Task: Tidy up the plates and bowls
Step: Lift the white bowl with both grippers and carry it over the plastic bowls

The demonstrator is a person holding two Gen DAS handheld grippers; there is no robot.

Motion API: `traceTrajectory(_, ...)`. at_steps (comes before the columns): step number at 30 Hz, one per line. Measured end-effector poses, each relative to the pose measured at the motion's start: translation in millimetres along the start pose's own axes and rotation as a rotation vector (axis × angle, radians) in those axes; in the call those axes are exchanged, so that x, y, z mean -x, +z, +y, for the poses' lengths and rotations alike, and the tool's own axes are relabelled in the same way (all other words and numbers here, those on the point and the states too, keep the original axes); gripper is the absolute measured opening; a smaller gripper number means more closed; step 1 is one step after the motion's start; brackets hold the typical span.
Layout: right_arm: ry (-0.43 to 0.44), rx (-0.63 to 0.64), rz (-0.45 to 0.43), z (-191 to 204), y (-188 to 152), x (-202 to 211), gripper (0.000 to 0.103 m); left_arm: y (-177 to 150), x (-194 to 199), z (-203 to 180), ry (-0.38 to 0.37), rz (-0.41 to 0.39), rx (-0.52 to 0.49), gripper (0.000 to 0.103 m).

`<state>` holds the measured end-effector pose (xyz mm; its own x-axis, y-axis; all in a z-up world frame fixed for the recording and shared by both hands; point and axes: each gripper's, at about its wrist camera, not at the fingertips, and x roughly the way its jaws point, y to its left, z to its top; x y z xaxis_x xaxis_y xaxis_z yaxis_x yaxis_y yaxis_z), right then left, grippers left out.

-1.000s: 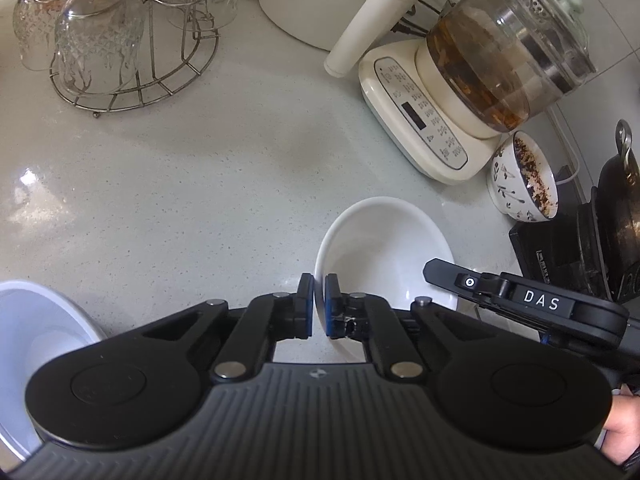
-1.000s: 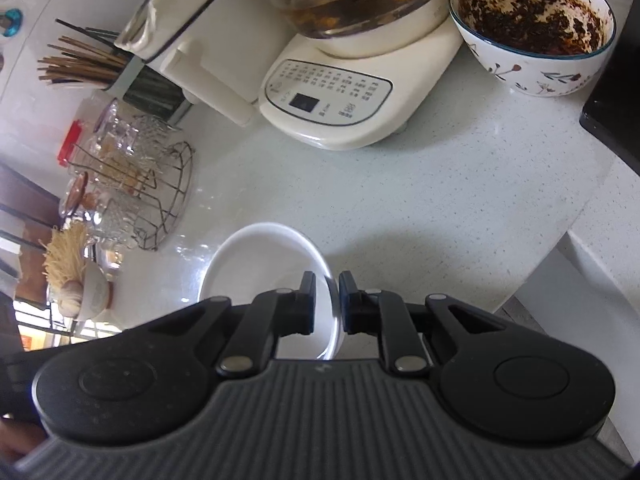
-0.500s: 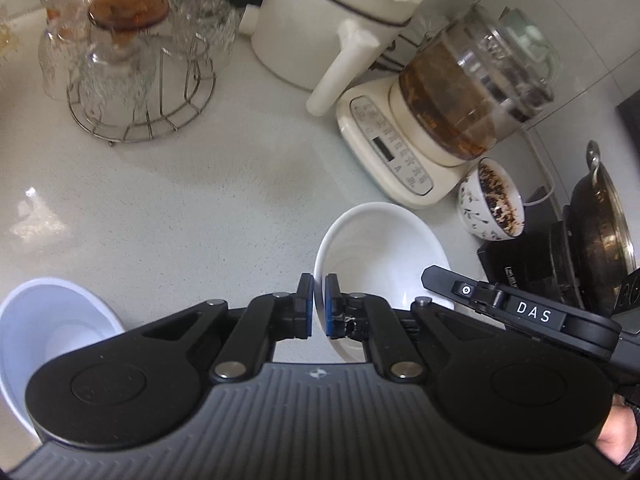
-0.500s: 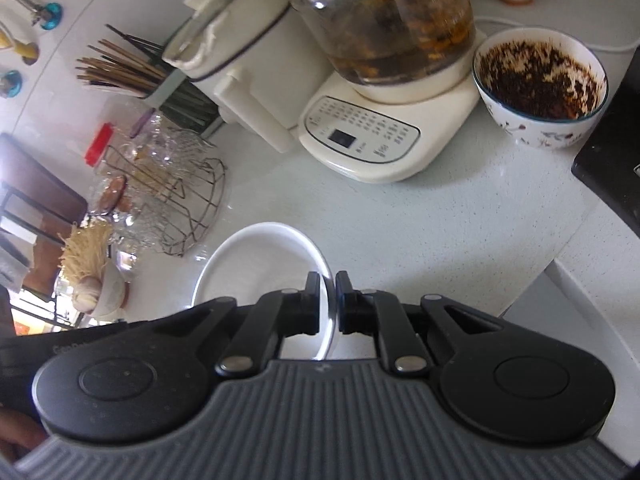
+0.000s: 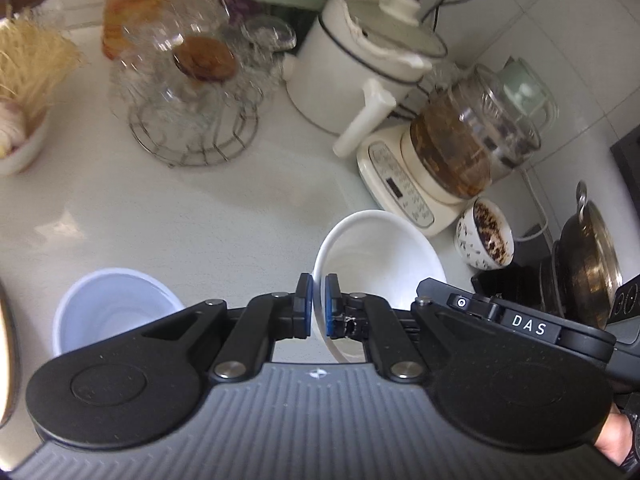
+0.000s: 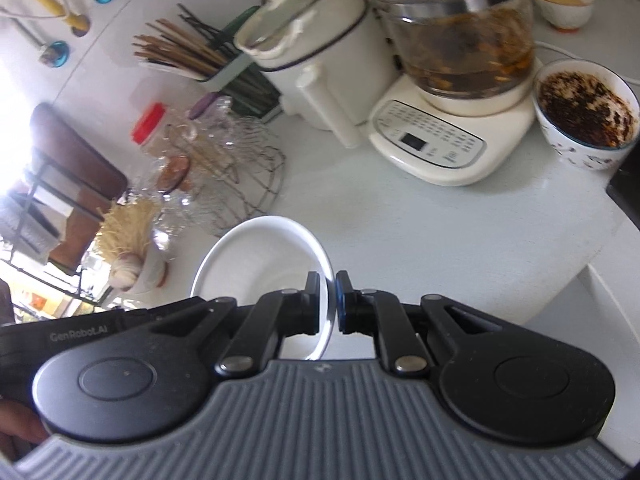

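Left wrist view: white bowl (image 5: 380,264), rim pinched by both left claw (image 5: 316,306) and right claw (image 6: 328,304), now rides higher off the desk (image 5: 160,216) than a second ago, probably bound for the plastic bowl (image 5: 112,308) at left.

Two white bowls (image 5: 380,252) (image 5: 108,304), one patterned bowl (image 5: 484,240), two grippers (image 5: 316,304) (image 6: 328,304).

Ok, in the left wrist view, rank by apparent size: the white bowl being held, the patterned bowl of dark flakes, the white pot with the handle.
1. White pot
2. Held white bowl, though nearness to the camera inflates it
3. Patterned bowl, clearly smallest
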<state>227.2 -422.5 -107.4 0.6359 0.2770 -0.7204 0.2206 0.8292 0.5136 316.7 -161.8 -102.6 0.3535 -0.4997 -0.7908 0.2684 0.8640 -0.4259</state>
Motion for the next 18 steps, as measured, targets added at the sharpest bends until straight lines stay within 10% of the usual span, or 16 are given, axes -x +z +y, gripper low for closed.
traceTrajectory(18, 0.116, 0.116, 0.040, 86.2, -9.7, -22.3, 0.010, -8.5, 76.4, 69.8, 0.087, -0.146, 0.125, 0.006)
